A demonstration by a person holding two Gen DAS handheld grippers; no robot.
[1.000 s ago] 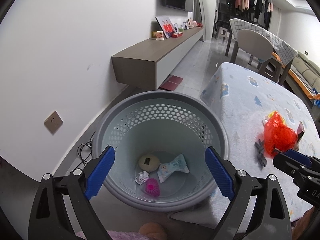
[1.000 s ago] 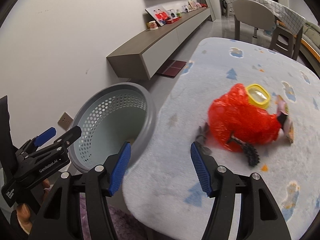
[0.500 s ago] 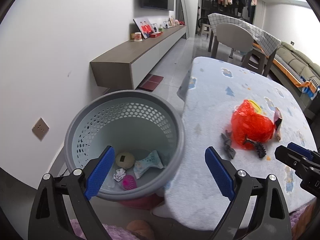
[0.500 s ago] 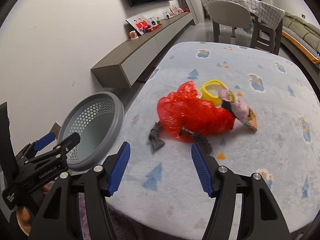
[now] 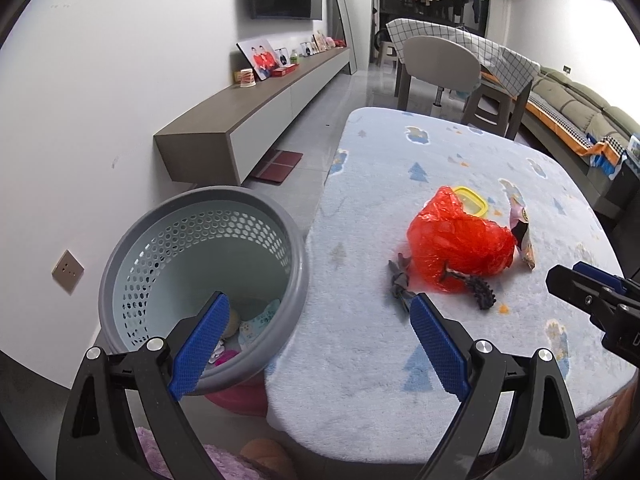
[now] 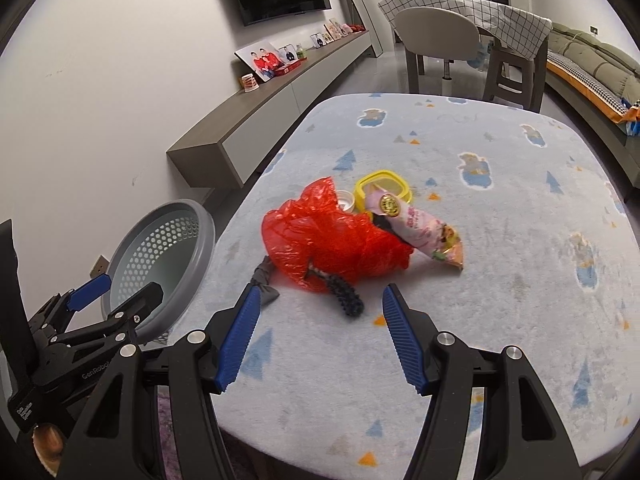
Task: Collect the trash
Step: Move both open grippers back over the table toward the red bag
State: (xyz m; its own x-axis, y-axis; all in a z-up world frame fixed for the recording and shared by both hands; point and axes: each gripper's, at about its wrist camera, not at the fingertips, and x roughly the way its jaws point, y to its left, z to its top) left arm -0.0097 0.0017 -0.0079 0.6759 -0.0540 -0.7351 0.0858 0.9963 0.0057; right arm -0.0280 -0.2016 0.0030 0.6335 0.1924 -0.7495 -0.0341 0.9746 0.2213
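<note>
With both the left gripper point(image 5: 316, 338) and right gripper point(image 6: 316, 330) open and empty, the red bag point(image 6: 328, 240) heap lies mid-table point(image 6: 520, 300); basket point(image 5: 200, 264) left, apparently part-filled. Next: reach, pinch one piece.

1. Left gripper point(image 6: 116, 292), lower left of the right wrist view: white lettering on the black body reads "GenRobot"; its ending is cut off by the finger in front.
2. Same gripper, lower-left edge: further small white print on the black handle, too small to read.
3. Snack packet point(image 6: 416, 230), centre of the frame on the surface: round gold emblem and printed characters, not legible.
</note>
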